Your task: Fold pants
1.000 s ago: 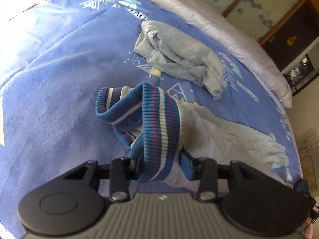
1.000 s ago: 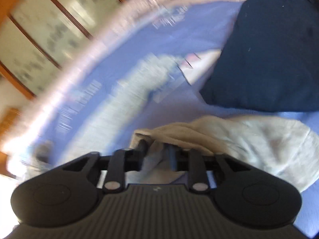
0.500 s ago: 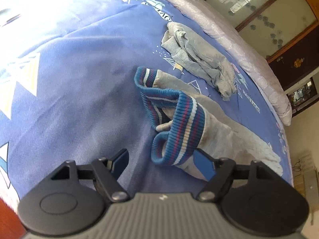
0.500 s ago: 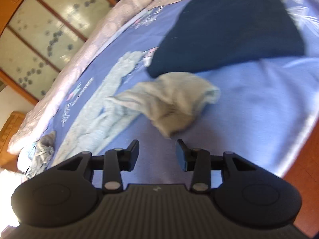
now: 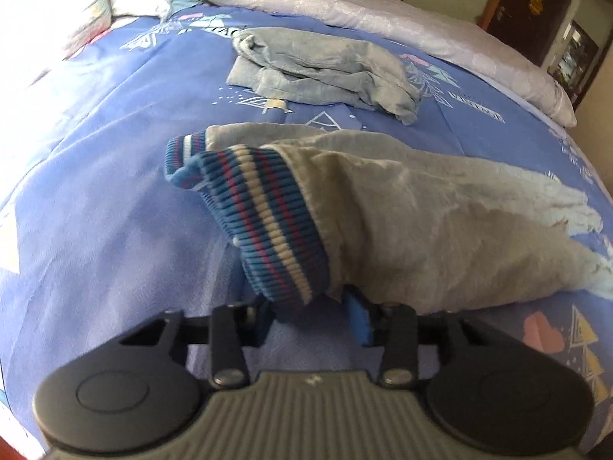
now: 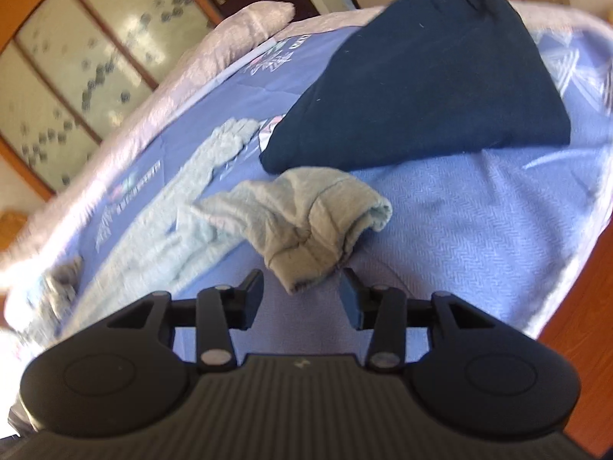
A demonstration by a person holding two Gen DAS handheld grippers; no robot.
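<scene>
Grey pants (image 5: 421, 222) lie stretched across the blue bedsheet (image 5: 95, 191), long axis running from the striped waistband (image 5: 268, 222) at the left gripper (image 5: 310, 316) out toward 2 o'clock. Left jaws have just been closing and pinch the waistband. Right gripper (image 6: 302, 299), jaws apart after opening, has the leg end (image 6: 306, 222) at 12 o'clock, just beyond the tips, not gripped.

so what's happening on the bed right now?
A person with a gripper in each hand is folding grey pants on a blue bedspread. The left gripper has just closed on the striped waistband. The right gripper is open, its jaws just short of the bunched leg end, not gripping it.
</scene>
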